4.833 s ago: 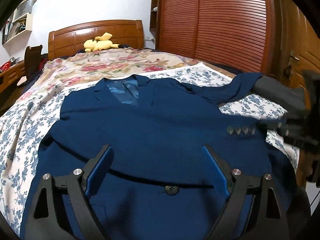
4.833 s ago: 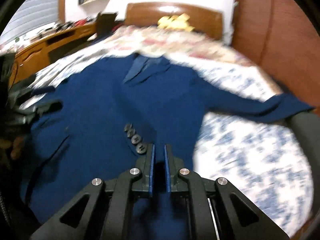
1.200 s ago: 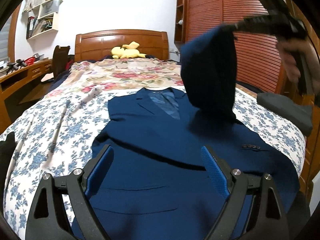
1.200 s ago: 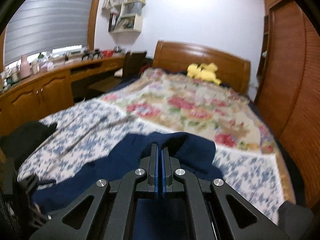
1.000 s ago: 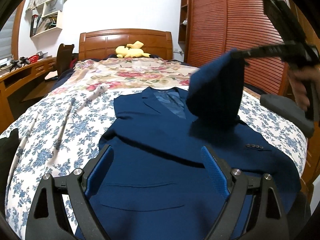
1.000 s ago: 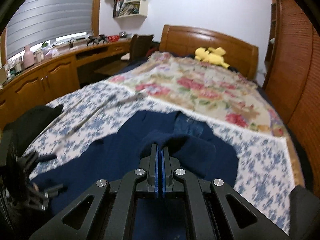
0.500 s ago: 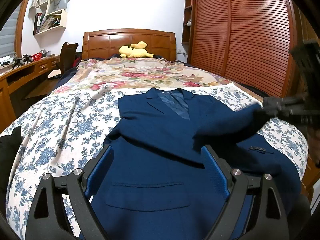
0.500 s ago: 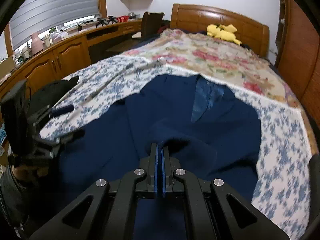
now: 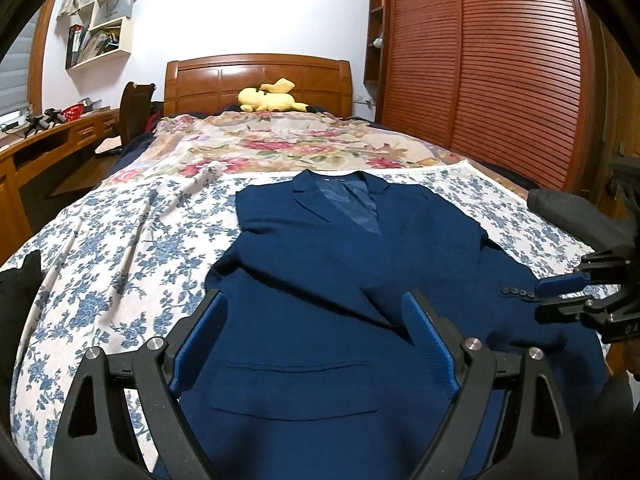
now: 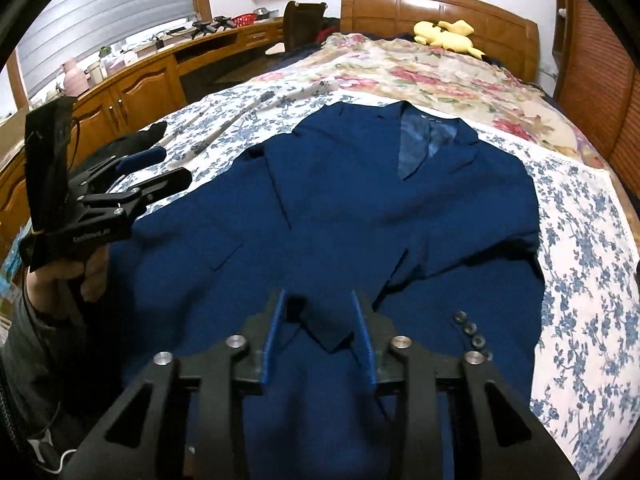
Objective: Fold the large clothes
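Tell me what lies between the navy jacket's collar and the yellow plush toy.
Only bedding: a floral bedspread separates the navy jacket from the yellow plush toy, in both wrist views.

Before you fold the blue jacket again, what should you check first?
1. Right gripper open, holding nothing: ok.
2. Left gripper open, above the jacket: ok.
3. Right sleeve folded across the front: ok.
4. Left sleeve folded across the front: ok, though a raised crease shows.
5. Collar flat and facing the headboard: ok.
6. Hem flat and even: cannot tell, the grippers hide it.
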### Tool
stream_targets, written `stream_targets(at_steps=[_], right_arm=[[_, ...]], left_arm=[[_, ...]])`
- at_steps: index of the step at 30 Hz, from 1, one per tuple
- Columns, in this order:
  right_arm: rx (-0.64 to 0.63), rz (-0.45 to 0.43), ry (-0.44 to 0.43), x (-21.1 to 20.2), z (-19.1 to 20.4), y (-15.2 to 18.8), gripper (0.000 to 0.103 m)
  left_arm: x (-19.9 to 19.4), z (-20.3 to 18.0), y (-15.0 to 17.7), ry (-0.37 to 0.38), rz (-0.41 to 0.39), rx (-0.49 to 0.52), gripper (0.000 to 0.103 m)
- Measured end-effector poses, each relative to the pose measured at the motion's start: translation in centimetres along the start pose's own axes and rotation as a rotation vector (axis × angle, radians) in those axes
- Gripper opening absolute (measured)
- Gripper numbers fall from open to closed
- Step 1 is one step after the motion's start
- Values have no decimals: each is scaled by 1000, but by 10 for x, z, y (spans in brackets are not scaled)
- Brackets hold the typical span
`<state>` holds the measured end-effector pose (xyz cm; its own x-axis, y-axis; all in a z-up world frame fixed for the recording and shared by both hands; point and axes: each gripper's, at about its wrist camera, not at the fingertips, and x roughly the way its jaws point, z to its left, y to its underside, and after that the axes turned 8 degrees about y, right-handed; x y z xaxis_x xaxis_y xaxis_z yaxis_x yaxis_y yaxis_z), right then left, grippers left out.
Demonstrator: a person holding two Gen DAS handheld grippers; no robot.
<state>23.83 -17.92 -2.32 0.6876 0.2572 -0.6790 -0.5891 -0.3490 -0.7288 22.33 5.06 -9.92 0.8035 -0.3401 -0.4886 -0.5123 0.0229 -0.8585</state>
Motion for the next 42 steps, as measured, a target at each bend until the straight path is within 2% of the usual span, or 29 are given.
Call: stream_targets(at_steps=[9, 14, 15, 18, 19, 20, 23, 31, 37, 42], right_arm=[[86, -14, 132, 37, -51, 16, 36], [123, -12, 157, 57, -61, 26, 36], [124, -12, 158, 60, -62, 27, 36], [113, -27, 131, 63, -64, 39, 36], [103, -28, 121, 63, -62, 45, 36], [96, -23, 121, 64, -61, 47, 36], [80, -33, 105, 63, -68, 53, 36], [35, -42, 68, 50, -86, 73, 36], [60, -47, 61, 42, -95, 82, 36], [61, -45, 54, 37, -93, 88, 36]], left_arm=[[19, -31, 8, 27, 59, 60, 89], [29, -55, 9, 59, 88, 84, 88], [30, -60, 10, 70, 95, 87, 85], [35, -77, 10, 111, 119, 104, 66], [36, -84, 11, 130, 128, 115, 50], [38, -89, 11, 139, 143, 126, 43], [41, -105, 10, 140, 160, 141, 38], [59, -155, 12, 159, 253, 182, 35], [82, -176, 16, 111, 327, 198, 35], [101, -176, 19, 30, 368, 194, 35]])
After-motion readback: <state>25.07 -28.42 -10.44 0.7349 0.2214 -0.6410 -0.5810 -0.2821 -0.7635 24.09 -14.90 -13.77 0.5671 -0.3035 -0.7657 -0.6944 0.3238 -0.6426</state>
